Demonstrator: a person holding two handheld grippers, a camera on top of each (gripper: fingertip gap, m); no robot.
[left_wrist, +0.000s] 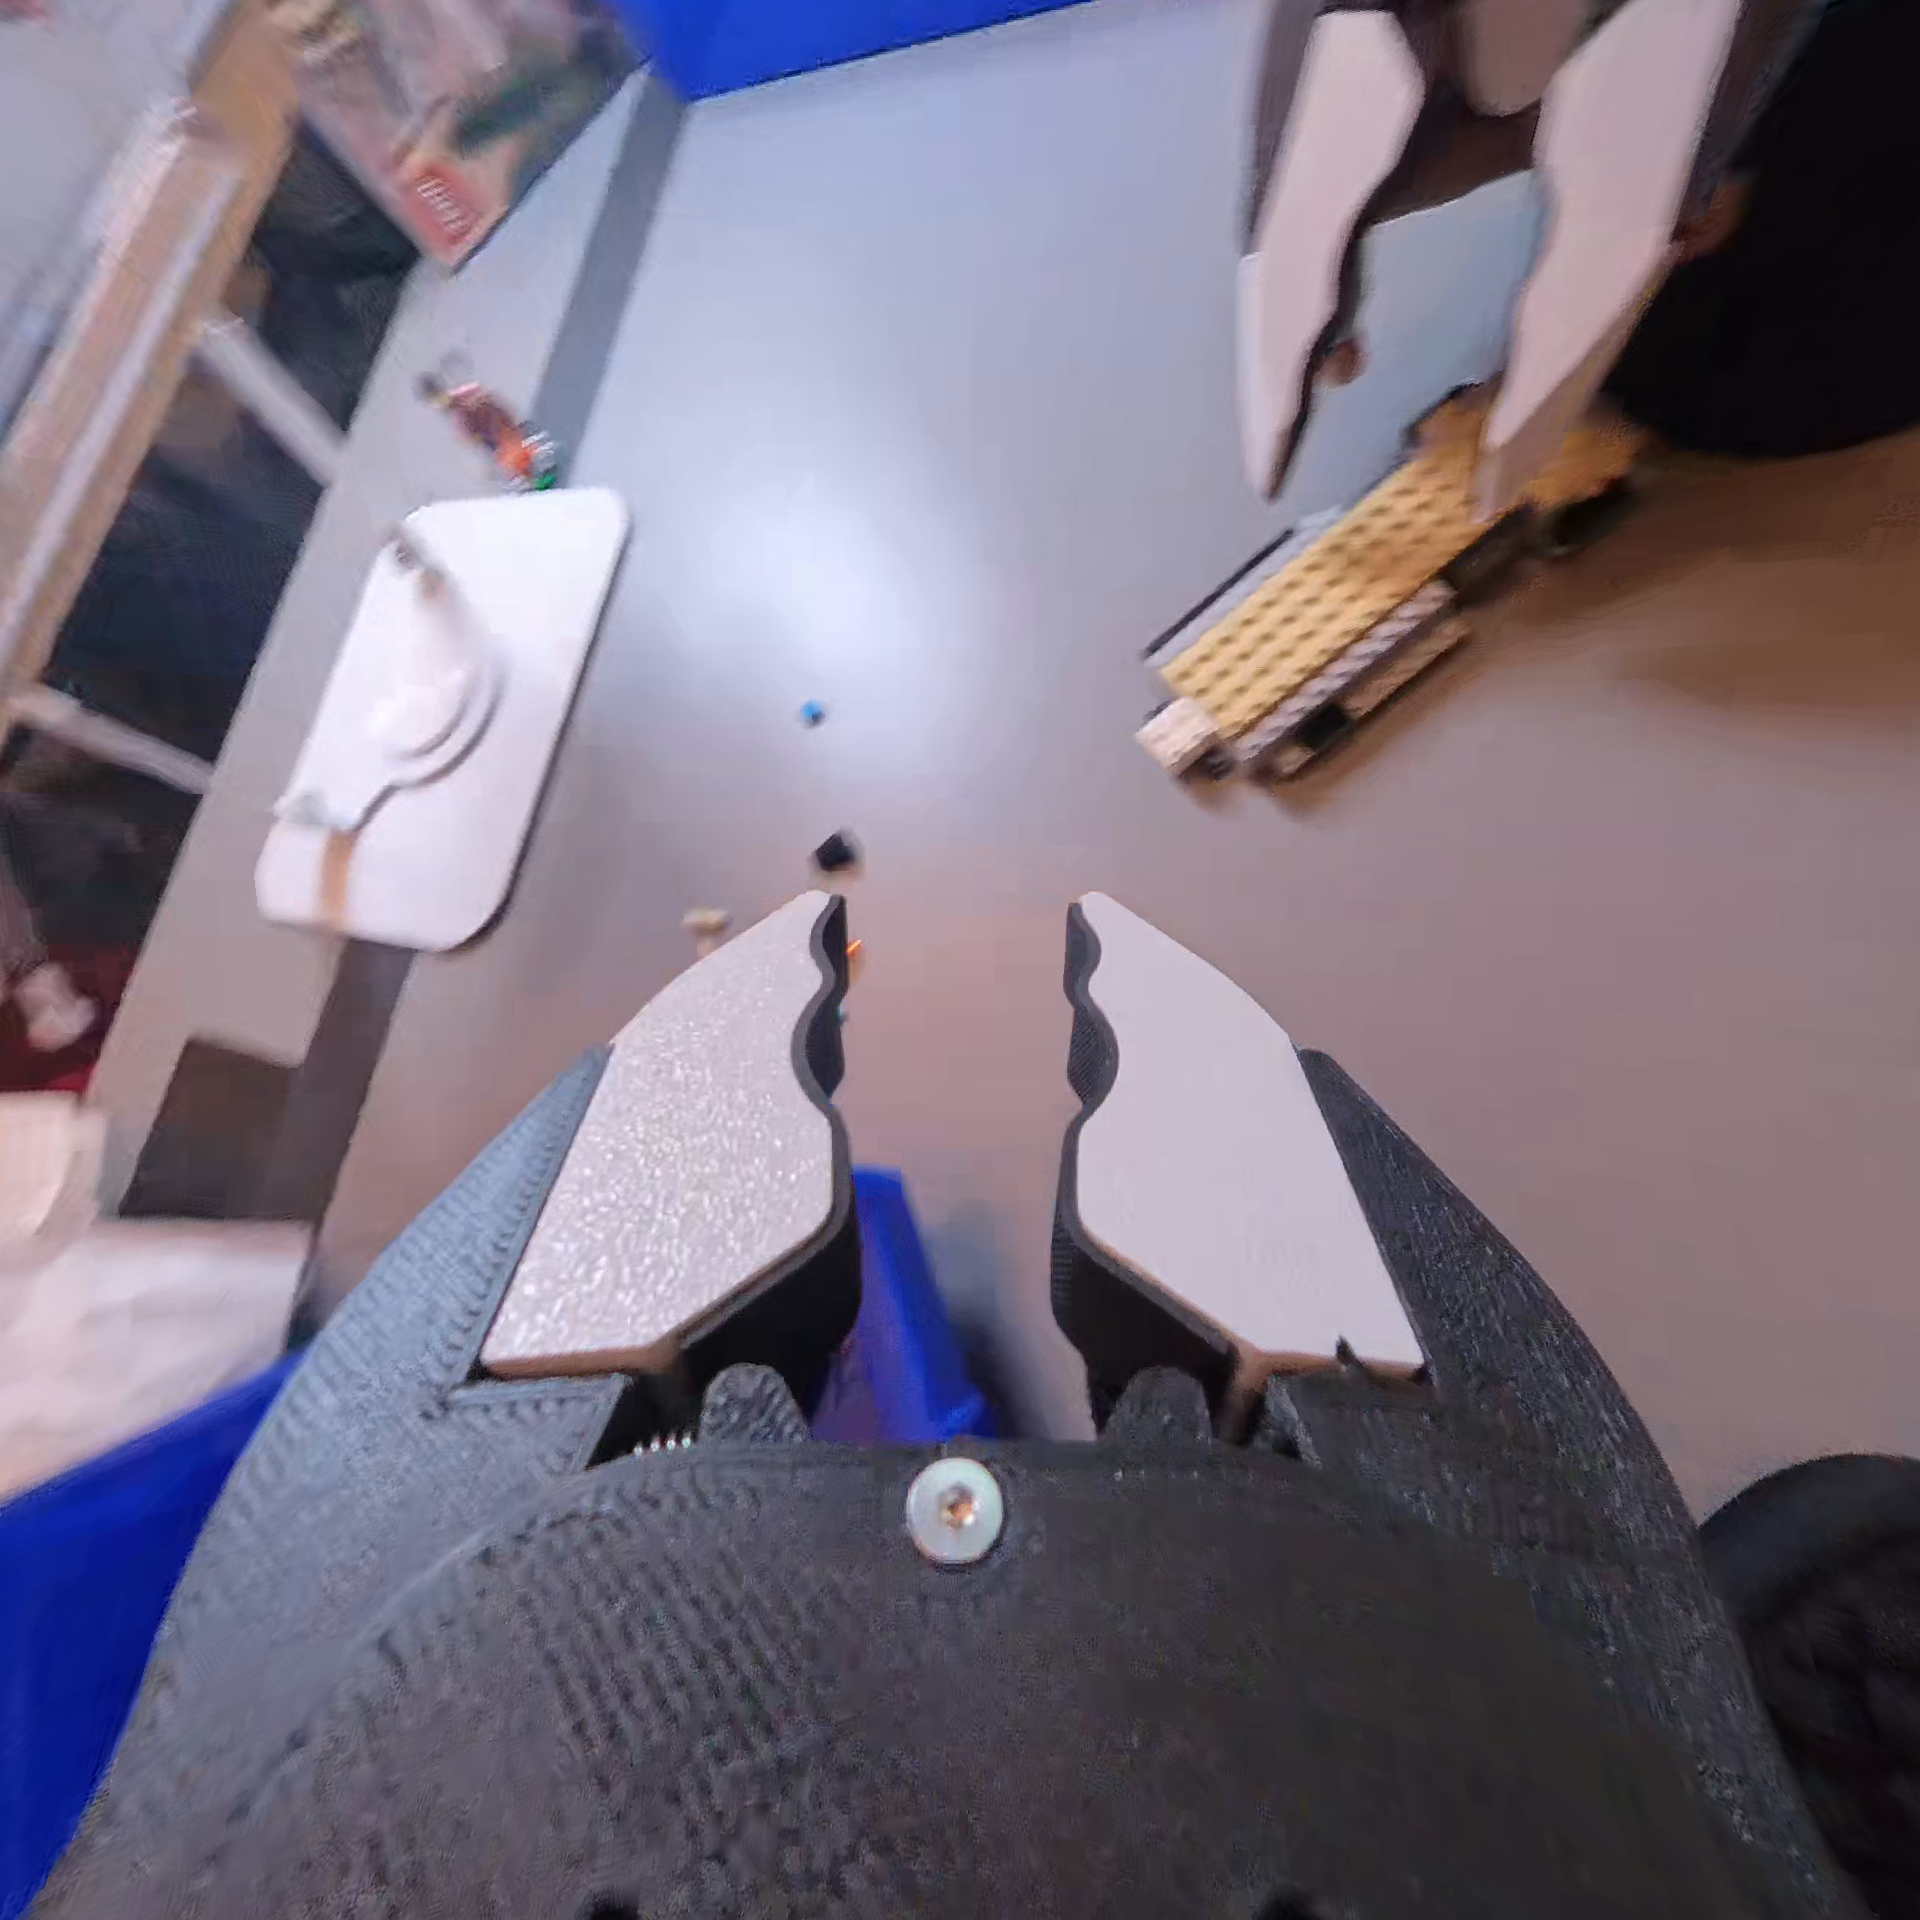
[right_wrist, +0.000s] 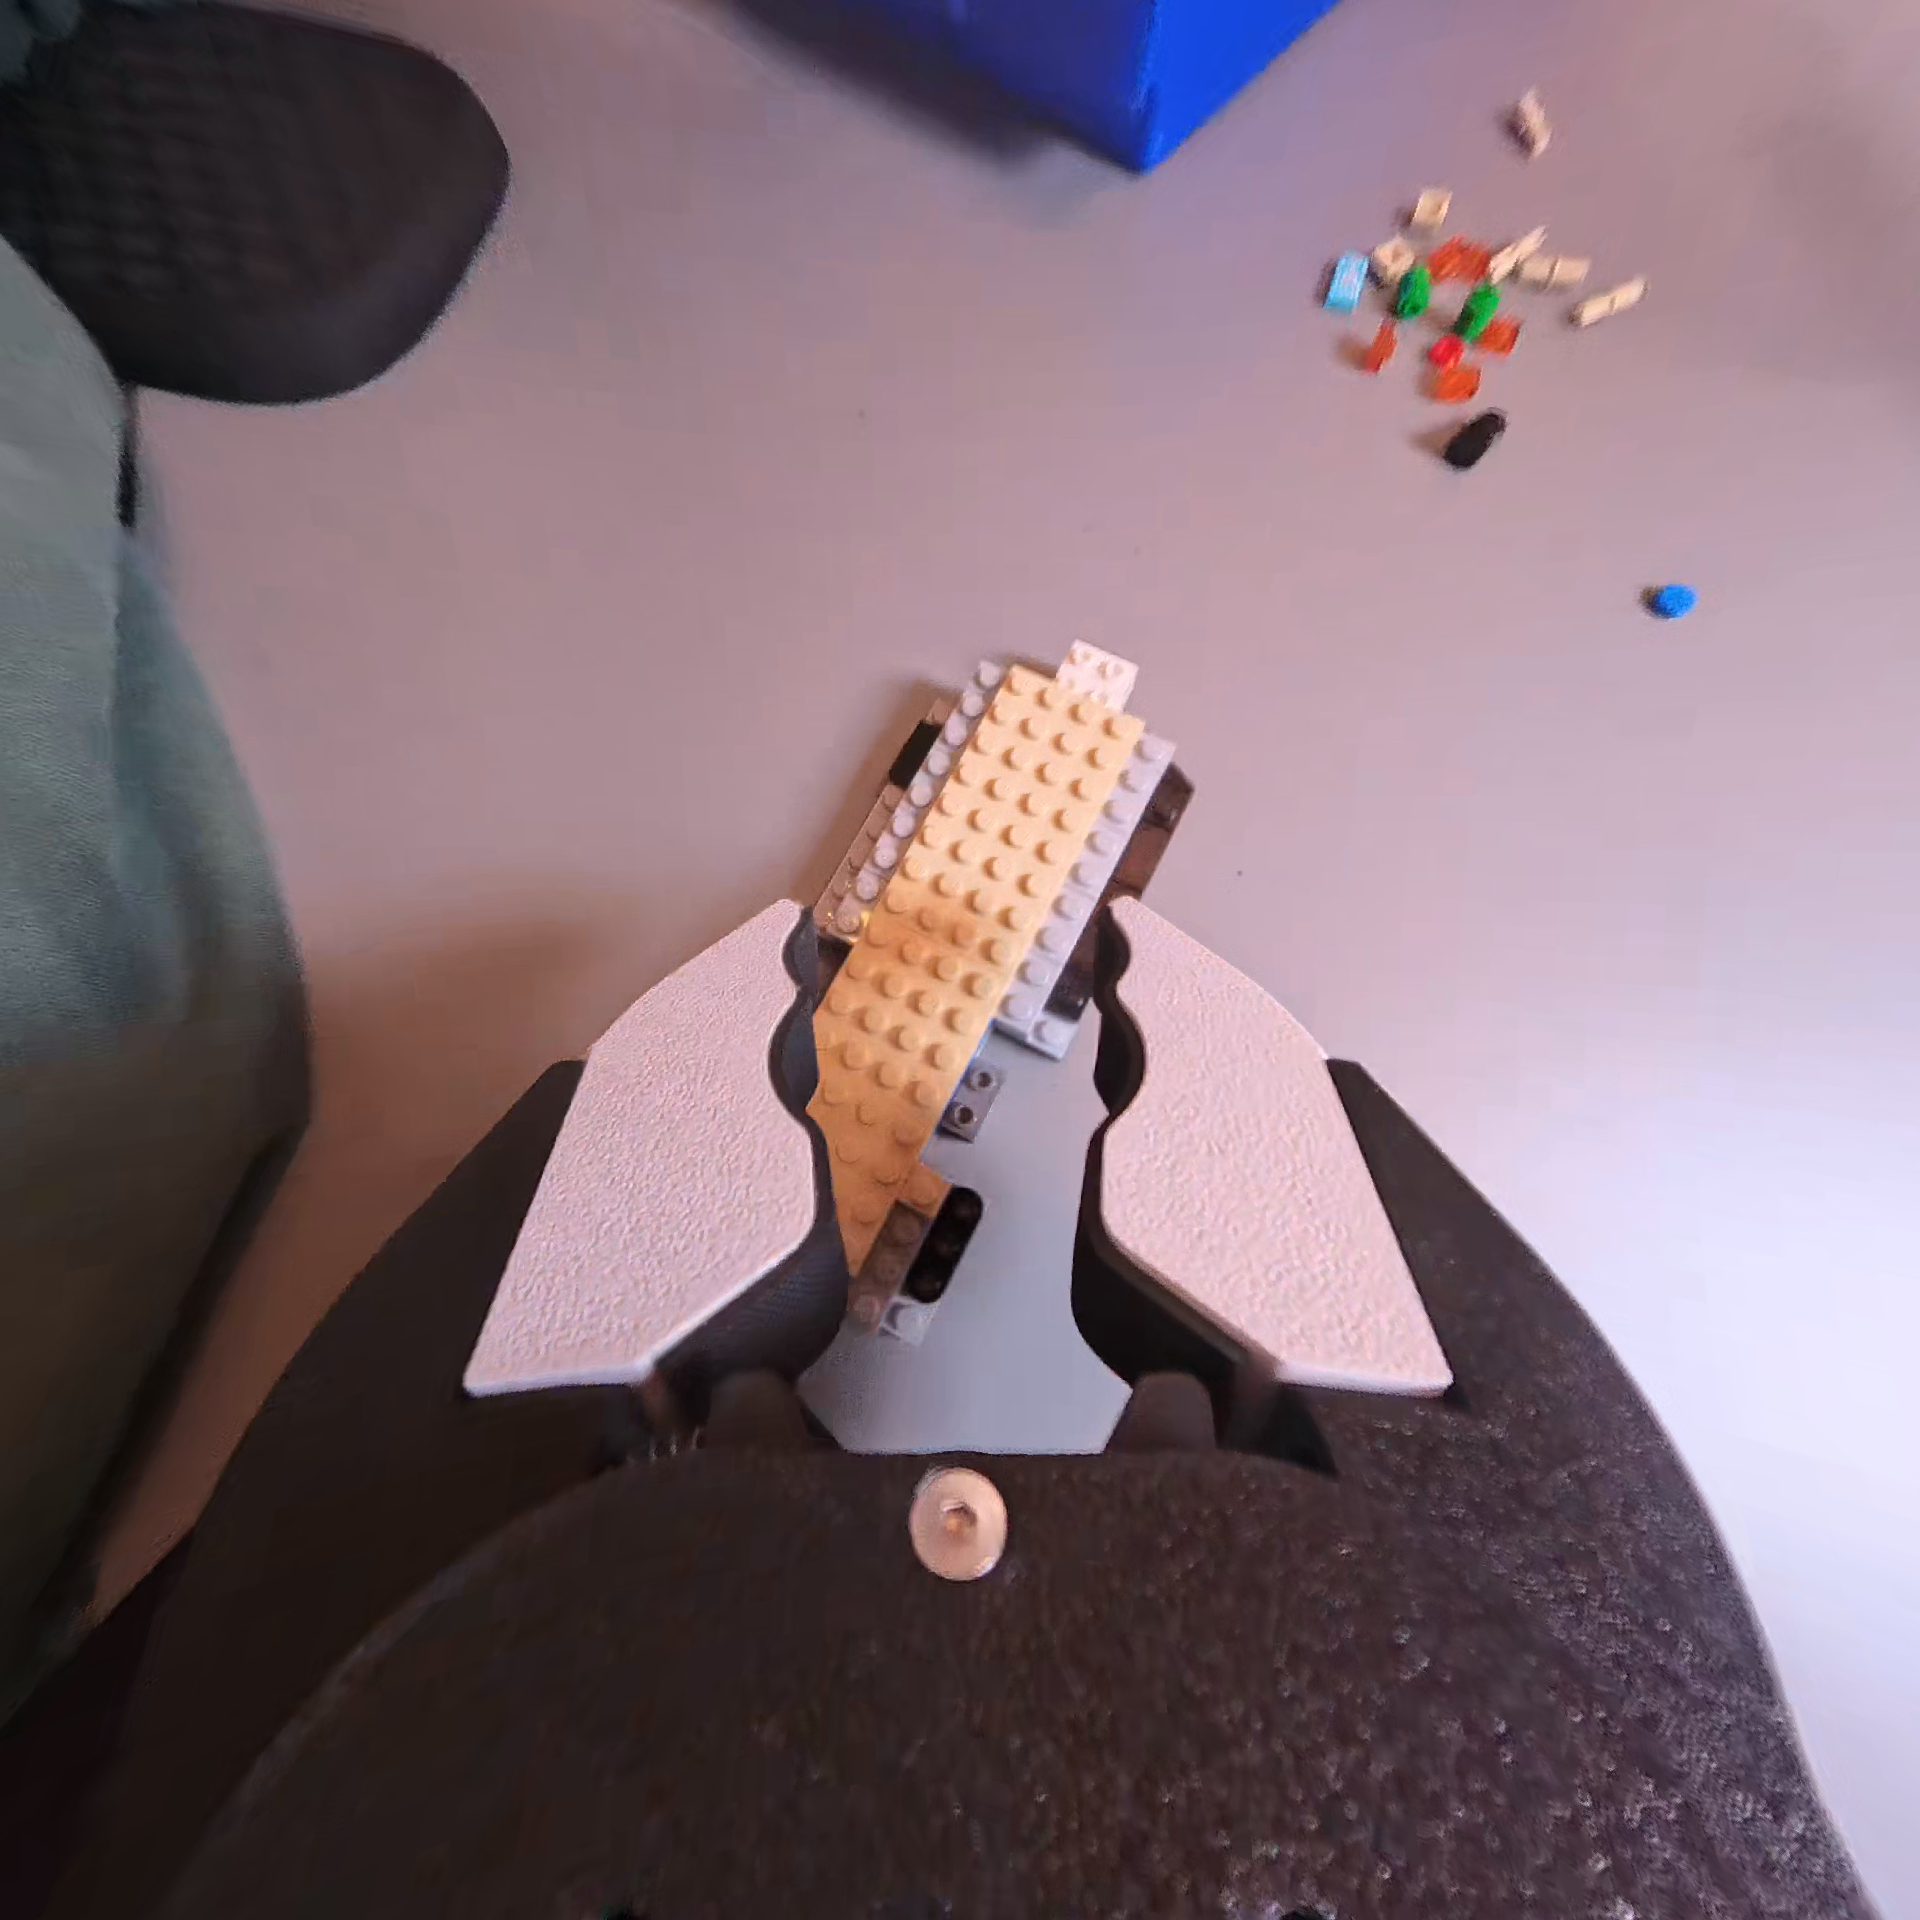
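Grey worktop (right_wrist: 727, 520). I saw right tongs (right_wrist: 951, 935) gaping astride tan brick build (right_wrist: 997, 862), ungripped; left tongs (left_wrist: 956, 914) gaping, empty. Build looked rigid, light; I'd pinch long sides.

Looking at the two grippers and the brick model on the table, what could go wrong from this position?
1. The right gripper is open around the tan and grey brick model, which lies at an angle between the fingers; closing now might twist it or pop plates off.
2. The left gripper is open and empty close to a small black piece, which it could knock away.
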